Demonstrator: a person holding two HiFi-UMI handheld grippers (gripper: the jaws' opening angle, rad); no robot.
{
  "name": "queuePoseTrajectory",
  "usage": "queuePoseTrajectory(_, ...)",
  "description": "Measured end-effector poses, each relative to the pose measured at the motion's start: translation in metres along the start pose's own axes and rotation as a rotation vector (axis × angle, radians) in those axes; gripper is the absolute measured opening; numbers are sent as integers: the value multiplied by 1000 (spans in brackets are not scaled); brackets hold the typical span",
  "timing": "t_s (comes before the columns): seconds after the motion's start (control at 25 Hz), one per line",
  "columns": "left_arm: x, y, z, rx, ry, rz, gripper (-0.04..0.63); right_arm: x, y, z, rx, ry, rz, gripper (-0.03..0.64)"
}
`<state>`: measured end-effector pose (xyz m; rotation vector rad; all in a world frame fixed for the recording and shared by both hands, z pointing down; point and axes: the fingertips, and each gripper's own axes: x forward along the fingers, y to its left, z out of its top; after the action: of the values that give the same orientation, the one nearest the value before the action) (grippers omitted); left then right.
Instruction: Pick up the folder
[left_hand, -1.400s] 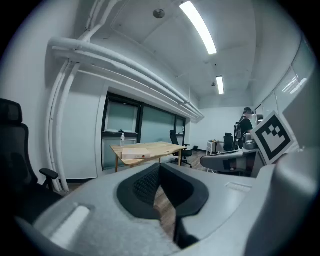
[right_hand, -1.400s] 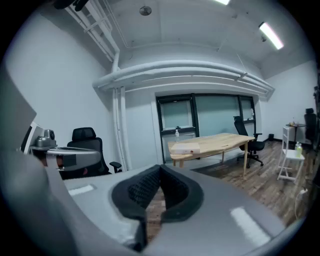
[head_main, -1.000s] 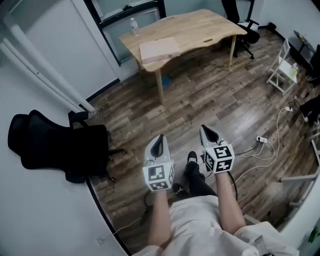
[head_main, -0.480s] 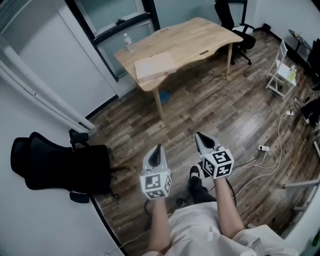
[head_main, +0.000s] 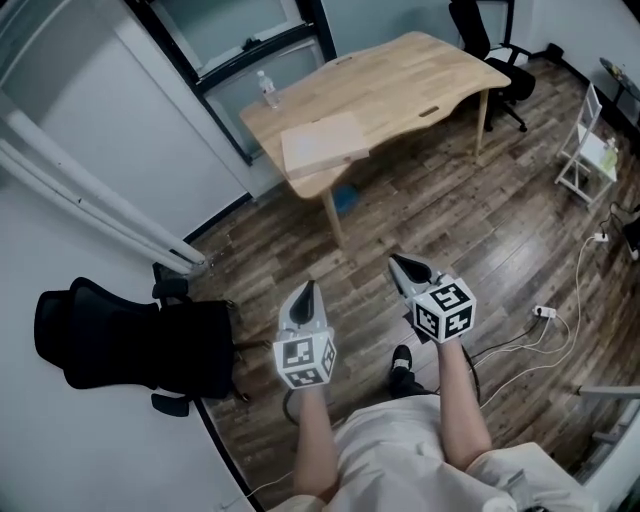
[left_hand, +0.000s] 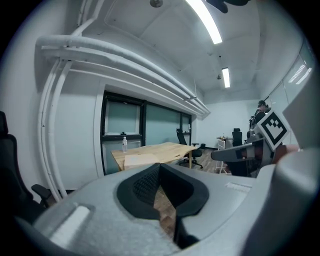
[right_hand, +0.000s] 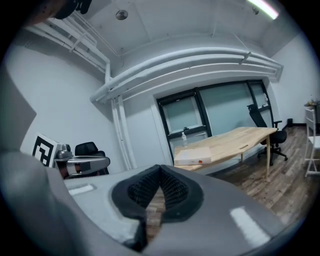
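A pale beige folder (head_main: 323, 145) lies flat near the front corner of a light wooden table (head_main: 420, 75) across the room; it also shows in the left gripper view as the folder (left_hand: 141, 161) and in the right gripper view as the folder (right_hand: 192, 156). My left gripper (head_main: 305, 291) and right gripper (head_main: 399, 265) are held out side by side over the wooden floor, well short of the table. Both are shut with nothing between the jaws.
A clear water bottle (head_main: 267, 90) stands at the table's back edge. A black office chair (head_main: 130, 340) lies close at the left by the white wall. Another black chair (head_main: 500, 40) sits beyond the table, a white rack (head_main: 590, 150) stands right, and cables (head_main: 545, 335) trail on the floor.
Both grippers have come forward across the floor towards the table, still shut. The table and folder now lie a little nearer in the head view.
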<state>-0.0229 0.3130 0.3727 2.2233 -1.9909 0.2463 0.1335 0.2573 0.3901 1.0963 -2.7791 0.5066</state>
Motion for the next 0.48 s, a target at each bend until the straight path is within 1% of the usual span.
queuePoseTrajectory(0.08,18,4,3,-3,4,15,6,8,-14,7,8,-1,33,0)
queuePoseTrajectory(0.2,38,9,7,-21,-4,59,6,15,-41,11,30,1,49,0)
queuePoseTrajectory(0.32,54,14,10,-30,-15,111,6,22,-69,13,12,11,44,-1)
queuePoseTrajectory(0.48,70,14,10,-27,-10,136,6,26,-98,12,6,18,15,0)
